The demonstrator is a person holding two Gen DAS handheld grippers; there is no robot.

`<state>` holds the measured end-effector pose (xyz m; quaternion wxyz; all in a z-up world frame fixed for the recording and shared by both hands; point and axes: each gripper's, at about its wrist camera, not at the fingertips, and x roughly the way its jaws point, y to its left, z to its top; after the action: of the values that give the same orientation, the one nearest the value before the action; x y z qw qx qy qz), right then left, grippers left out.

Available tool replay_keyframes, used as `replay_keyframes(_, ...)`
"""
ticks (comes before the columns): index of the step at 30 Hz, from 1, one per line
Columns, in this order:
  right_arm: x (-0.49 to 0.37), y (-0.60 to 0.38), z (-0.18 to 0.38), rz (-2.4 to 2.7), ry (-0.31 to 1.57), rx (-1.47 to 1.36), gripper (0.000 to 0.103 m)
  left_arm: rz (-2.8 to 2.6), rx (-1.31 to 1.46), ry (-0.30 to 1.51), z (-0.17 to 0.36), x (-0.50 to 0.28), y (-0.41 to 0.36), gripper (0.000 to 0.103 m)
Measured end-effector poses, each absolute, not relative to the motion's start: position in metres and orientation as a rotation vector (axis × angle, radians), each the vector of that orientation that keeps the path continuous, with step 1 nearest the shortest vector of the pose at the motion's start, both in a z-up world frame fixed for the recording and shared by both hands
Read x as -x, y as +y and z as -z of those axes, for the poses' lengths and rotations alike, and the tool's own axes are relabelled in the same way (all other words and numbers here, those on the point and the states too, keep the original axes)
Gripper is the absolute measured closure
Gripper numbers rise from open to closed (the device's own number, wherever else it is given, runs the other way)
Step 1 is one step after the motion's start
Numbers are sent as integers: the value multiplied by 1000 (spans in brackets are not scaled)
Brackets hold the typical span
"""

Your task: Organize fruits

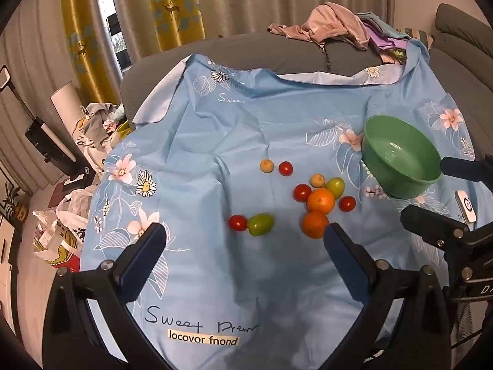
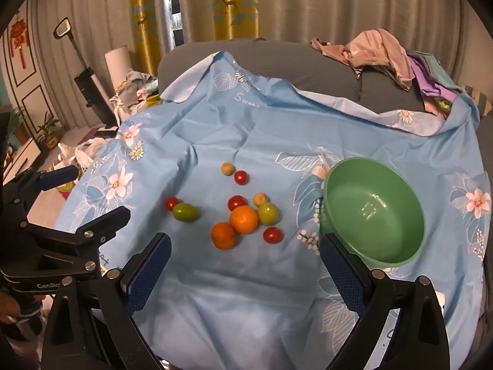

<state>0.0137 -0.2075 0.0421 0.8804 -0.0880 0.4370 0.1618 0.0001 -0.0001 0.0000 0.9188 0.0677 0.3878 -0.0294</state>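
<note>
The empty green bowl (image 2: pixel 374 212) sits on the blue floral sheet (image 2: pixel 246 293), at three o'clock from the fruit. Two oranges (image 2: pixel 243 219) touch mid-cluster; the green tomatoes and red cherry tomatoes (image 2: pixel 272 235) lie scattered round them. Left gripper (image 1: pixel 243 240) and right gripper (image 2: pixel 245 251) hover spread wide, empty. Best start with the near orange, squeezing gently.

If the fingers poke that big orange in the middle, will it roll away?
Probably a little. The orange is round, so a poke should roll it. It touches another orange and a green tomato, which may stop it or get bumped. The soft, wrinkled blue cloth should slow it too.
</note>
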Motion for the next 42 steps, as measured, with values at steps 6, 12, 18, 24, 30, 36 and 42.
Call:
replay_keyframes(6,-13,-207,-41,-340,912,182,5,56,-136,800,1,-1,-5,1)
replay_keyframes(12,-14,-205,-40,-342,915,191,5,62,-134,804,5,-1,-6,1)
replay_keyframes(18,-14,-204,-37,-346,921,194,5,66,-133,806,8,-2,-4,1)
replay_keyframes(24,-15,-204,-37,-345,923,195,5,67,-142,808,11,-3,-7,1)
replay_keyframes(30,-15,-204,-37,-345,923,196,5,61,-157,824,12,-4,-9,1)
replay_keyframes(36,-16,-204,-36,-345,929,193,5,65,-152,817,14,-5,-10,1)
replay_keyframes(42,-16,-203,-34,-345,932,193,5,75,-144,820,19,-5,-11,1)
